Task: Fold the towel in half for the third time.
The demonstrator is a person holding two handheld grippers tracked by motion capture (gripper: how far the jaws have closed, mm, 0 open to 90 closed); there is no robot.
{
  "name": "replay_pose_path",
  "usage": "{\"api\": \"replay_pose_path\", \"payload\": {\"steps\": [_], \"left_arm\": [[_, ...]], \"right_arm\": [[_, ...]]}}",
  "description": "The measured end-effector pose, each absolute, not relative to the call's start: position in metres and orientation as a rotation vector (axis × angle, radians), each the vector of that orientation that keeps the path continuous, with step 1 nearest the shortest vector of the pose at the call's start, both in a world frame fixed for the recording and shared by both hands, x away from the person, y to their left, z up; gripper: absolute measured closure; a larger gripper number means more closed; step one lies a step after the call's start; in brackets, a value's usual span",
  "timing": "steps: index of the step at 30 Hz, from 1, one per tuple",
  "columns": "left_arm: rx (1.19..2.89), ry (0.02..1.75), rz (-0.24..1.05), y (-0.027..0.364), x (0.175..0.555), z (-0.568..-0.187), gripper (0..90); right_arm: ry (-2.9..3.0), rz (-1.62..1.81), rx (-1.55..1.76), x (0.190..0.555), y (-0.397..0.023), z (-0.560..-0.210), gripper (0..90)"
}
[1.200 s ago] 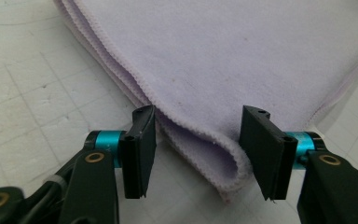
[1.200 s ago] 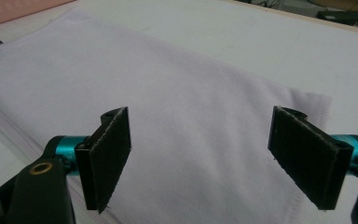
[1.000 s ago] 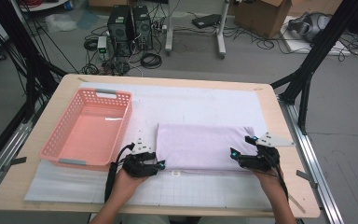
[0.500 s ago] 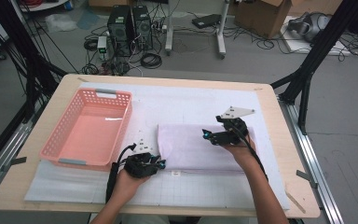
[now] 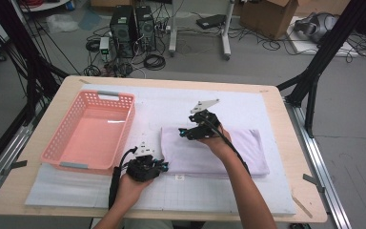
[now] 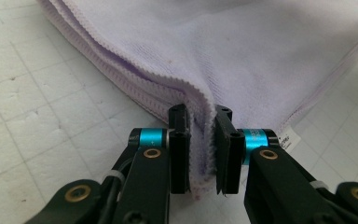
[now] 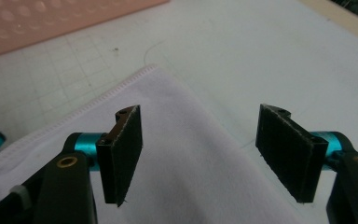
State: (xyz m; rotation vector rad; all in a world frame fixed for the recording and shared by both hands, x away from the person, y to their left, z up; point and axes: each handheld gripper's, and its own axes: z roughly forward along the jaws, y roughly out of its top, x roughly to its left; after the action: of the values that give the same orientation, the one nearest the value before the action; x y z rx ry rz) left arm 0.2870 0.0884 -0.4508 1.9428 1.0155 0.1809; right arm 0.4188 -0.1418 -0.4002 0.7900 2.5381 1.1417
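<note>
Your left gripper (image 6: 200,149) has just been closing, and its fingers (image 6: 178,149) now pinch the folded lilac towel (image 6: 242,60) at its near corner. Beyond, your right gripper (image 7: 200,154) has narrowed slightly but gapes empty over the far corner. Lift one-handed and the stacked layers may splay apart.

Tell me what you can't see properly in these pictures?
- Towel edge in the left gripper: the pads hide the pinched part, left gripper view.
- Towel tag: print too small, left gripper view.
- Basket: cut off by the top edge, right gripper view.
- Right gripper: too small in the high view to judge its opening.
</note>
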Motion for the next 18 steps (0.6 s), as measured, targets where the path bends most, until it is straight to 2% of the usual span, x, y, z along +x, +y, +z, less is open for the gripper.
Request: {"api": "replay_pose_path", "payload": {"steps": [6, 11, 13, 15, 17, 18], "left_arm": [[1.937, 1.019, 0.177, 0.090, 0.287, -0.451, 78.2], [1.929, 1.031, 0.182, 0.091, 0.285, -0.451, 78.4], [1.923, 1.038, 0.182, 0.093, 0.285, -0.450, 78.7], [1.912, 1.044, 0.177, 0.093, 0.285, -0.450, 78.7], [1.899, 1.056, 0.170, 0.096, 0.284, -0.448, 78.8], [1.892, 1.060, 0.170, 0.097, 0.284, -0.447, 78.9]], "right_arm": [[2.607, 1.080, 0.766, 0.434, -0.114, -0.423, 29.7], [2.660, 1.058, 0.778, 0.441, -0.106, -0.436, 30.2], [2.700, 1.100, 0.795, 0.445, -0.106, -0.439, 37.3], [2.715, 1.092, 0.785, 0.446, -0.105, -0.438, 39.1], [2.751, 1.059, 0.754, 0.448, -0.101, -0.436, 44.8], [2.782, 1.036, 0.705, 0.449, -0.095, -0.433, 55.6]]}}
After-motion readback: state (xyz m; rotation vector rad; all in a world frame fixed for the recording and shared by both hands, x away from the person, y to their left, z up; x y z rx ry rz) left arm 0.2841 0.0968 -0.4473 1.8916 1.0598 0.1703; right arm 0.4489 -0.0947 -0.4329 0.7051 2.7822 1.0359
